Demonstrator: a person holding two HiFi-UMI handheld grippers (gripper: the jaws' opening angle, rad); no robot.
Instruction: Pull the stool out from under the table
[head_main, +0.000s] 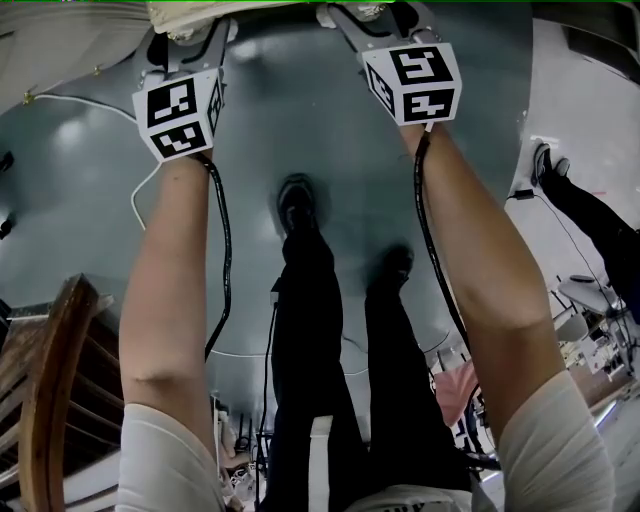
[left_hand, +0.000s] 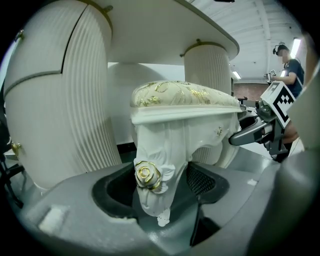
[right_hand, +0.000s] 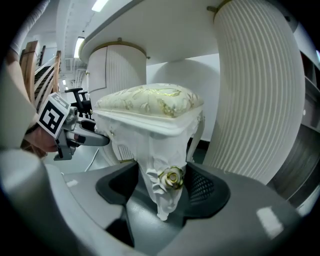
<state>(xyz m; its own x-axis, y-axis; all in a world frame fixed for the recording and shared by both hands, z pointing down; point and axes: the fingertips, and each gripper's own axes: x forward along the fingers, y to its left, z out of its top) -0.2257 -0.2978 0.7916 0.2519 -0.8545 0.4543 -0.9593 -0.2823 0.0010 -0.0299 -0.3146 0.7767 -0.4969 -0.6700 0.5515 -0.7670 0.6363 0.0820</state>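
Note:
A white carved stool with a cream and gold cushion (left_hand: 185, 95) (right_hand: 150, 100) stands under the white table (left_hand: 165, 30) (right_hand: 165, 35), between its fluted pedestals (left_hand: 65, 100) (right_hand: 255, 90). My left gripper (left_hand: 160, 187) (head_main: 190, 40) is shut on one front stool leg (left_hand: 155, 175), just at its gold rose. My right gripper (right_hand: 165, 192) (head_main: 380, 25) grips the other front leg (right_hand: 167, 180) the same way. Each gripper shows in the other's view, beside the seat. In the head view only the cushion's edge (head_main: 240, 12) shows, at the top.
The grey floor (head_main: 300, 120) runs back toward my feet (head_main: 298, 205). A wooden chair (head_main: 50, 400) stands at my lower left. Cables (head_main: 140, 200) hang from the grippers. Another person (head_main: 585, 205) (left_hand: 290, 60) stands off to the right, and an office chair (right_hand: 80, 97) is far behind.

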